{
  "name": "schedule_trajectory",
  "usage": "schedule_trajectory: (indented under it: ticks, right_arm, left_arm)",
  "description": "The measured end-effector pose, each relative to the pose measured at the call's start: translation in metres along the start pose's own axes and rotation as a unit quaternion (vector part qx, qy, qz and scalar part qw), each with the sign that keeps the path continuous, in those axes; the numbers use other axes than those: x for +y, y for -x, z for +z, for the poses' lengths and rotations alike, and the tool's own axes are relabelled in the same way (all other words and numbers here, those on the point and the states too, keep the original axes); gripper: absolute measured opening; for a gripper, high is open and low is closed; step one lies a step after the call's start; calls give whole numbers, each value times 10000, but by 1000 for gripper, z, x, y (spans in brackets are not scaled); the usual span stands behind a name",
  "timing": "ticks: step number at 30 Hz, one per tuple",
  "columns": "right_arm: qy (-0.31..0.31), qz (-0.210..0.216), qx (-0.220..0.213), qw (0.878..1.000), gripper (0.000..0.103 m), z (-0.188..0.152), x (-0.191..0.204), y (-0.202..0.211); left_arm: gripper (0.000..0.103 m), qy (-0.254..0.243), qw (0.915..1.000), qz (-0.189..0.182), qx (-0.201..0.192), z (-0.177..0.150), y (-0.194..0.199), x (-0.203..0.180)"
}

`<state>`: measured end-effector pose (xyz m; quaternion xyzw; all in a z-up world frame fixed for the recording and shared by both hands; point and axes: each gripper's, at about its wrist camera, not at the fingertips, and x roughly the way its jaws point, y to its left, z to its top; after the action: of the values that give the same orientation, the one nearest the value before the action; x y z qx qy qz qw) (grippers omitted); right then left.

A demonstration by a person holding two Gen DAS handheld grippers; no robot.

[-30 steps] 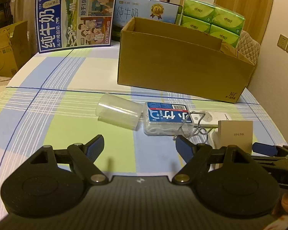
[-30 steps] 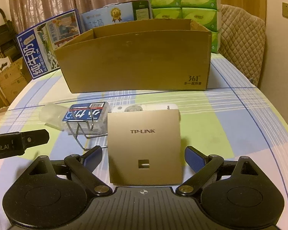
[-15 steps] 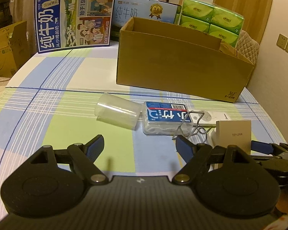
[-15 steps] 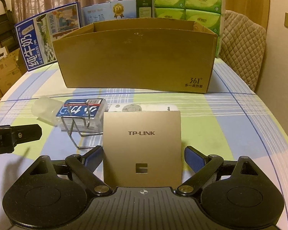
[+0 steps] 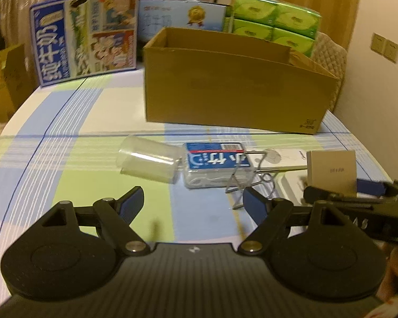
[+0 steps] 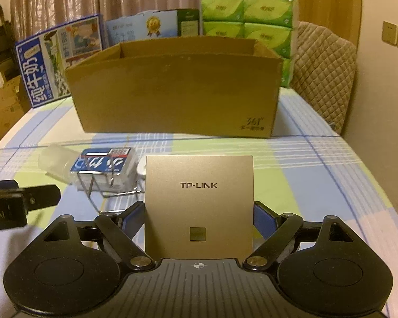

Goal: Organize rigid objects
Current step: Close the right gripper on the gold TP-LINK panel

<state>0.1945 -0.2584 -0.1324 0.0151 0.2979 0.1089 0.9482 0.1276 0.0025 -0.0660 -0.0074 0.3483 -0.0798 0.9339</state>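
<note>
Right claw (image 6: 199,217) closing on the gold TP-LINK panel (image 6: 199,201), blue pads at its side edges; it stands upright on the checked bed (image 6: 318,175) before the cardboard box (image 6: 177,90). Pick step; next I'd lift it into the box. Left claw (image 5: 191,201) released, nothing between its jaws.

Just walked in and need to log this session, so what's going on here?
A person is tidying loose items on the checked tablecloth with a gripper in each hand. The right gripper is closing its jaws on the gold TP-LINK panel, with both pads at its side edges. The left gripper hangs open and empty. A clear plastic cup, a floss pick box and a wire clip lie before the open cardboard box.
</note>
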Motion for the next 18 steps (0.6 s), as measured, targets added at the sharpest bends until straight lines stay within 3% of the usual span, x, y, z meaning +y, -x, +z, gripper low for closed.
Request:
schedule_trajectory:
  ticks: [9, 18]
  right_arm:
    - [-301, -129, 27, 9995, 83, 7, -25, 11]
    - [-456, -153, 3, 9988, 83, 12, -36, 16]
  left_arm:
    - [78, -728, 9970, -257, -95, -4, -8, -31]
    - [72, -959, 9948, -267, -234, -1, -25, -52]
